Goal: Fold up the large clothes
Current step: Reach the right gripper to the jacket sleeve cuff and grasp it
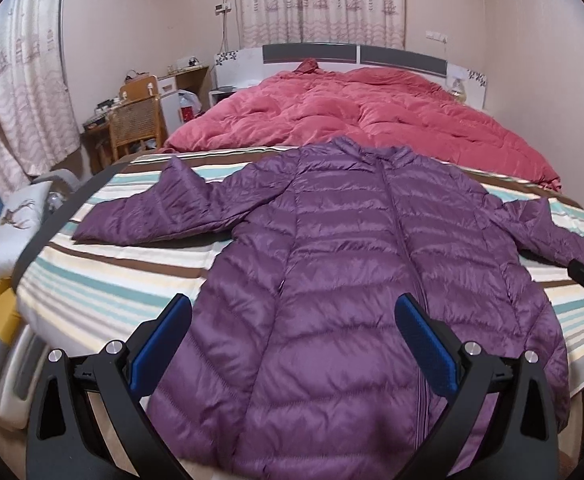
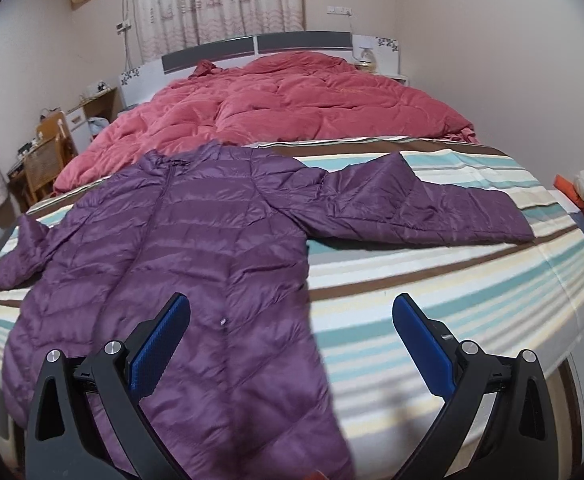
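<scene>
The purple jacket (image 1: 356, 280) lies flat on the striped bed (image 2: 452, 304). My left gripper (image 1: 292, 340) and right gripper (image 2: 292, 340) are wide open, holding nothing. It looks slippery, so it might slide and bunch up.

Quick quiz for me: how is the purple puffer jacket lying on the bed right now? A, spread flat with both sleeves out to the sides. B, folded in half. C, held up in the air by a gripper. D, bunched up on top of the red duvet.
A: the purple puffer jacket lies flat on the striped bedspread, a sleeve out to each side, both grippers open and holding nothing.
</scene>
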Demonstrator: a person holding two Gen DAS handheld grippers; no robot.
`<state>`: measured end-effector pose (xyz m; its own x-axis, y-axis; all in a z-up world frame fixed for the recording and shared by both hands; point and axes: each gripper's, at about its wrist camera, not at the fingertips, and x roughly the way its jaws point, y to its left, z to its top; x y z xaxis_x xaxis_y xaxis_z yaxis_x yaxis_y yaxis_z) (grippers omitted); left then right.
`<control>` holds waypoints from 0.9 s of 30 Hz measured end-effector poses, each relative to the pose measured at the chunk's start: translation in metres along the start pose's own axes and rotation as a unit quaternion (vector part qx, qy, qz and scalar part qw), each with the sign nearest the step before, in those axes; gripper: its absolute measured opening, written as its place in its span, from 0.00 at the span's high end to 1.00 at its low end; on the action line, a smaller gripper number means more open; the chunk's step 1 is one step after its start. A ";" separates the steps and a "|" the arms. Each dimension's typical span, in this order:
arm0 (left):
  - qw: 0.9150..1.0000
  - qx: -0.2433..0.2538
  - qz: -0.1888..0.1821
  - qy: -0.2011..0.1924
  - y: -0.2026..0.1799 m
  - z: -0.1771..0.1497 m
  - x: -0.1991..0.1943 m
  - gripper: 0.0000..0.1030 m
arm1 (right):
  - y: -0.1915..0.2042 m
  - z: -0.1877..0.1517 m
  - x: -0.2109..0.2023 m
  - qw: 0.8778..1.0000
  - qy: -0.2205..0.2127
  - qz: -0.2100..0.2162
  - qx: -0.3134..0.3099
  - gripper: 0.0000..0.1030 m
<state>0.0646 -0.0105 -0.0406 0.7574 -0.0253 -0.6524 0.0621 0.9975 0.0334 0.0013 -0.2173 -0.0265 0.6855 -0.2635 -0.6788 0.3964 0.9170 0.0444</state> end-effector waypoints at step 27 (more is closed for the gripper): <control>0.997 -0.021 0.062 0.040 0.029 0.017 0.143 0.02 | -0.174 0.045 0.127 0.976 0.070 -0.100 0.178 0.14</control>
<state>0.1858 0.0141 -0.1195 0.7026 0.1019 -0.7042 -0.0566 0.9946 0.0873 0.0468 -0.4235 -0.0873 0.4923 -0.3604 -0.7924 0.7179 0.6829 0.1354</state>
